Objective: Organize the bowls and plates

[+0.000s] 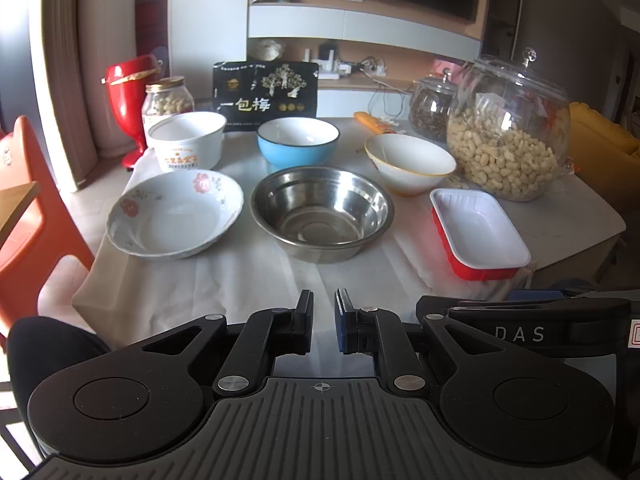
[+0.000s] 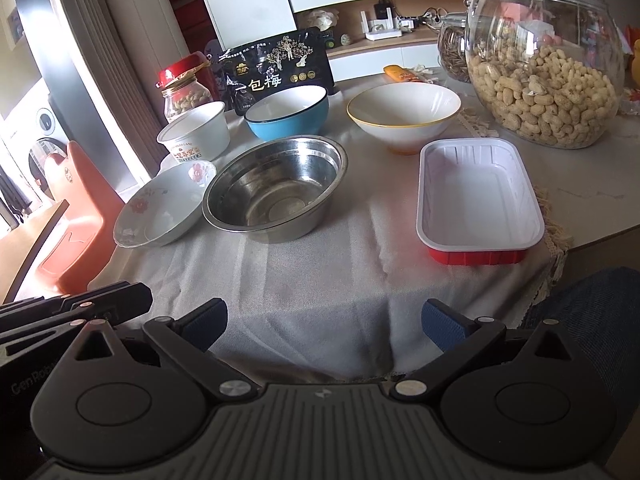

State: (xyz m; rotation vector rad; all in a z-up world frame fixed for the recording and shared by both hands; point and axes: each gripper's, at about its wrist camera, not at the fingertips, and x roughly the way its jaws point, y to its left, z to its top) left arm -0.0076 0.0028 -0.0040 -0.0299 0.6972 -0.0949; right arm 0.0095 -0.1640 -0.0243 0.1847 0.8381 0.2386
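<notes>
Left tool (image 1: 323,320) hangs over the near table (image 1: 248,280) edge, jaws narrowed to a slim gap and gripping nothing; right tool (image 2: 323,326) beside it gapes wide, also empty. Ahead sit a steel bowl (image 1: 320,212), floral plate (image 1: 174,216), blue bowl (image 1: 298,140), yellow-rimmed bowl (image 1: 410,162), paper tub (image 1: 186,140) and red tray (image 1: 480,232), all apart

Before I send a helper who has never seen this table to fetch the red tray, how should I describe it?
Find the big glass jar of peanuts on the cloth-covered table. In front of it, nearer the table's near edge, lies the red tray, to the right of the steel bowl. It is the only rectangular dish: white inside, red outside, while every neighbour is round.
</notes>
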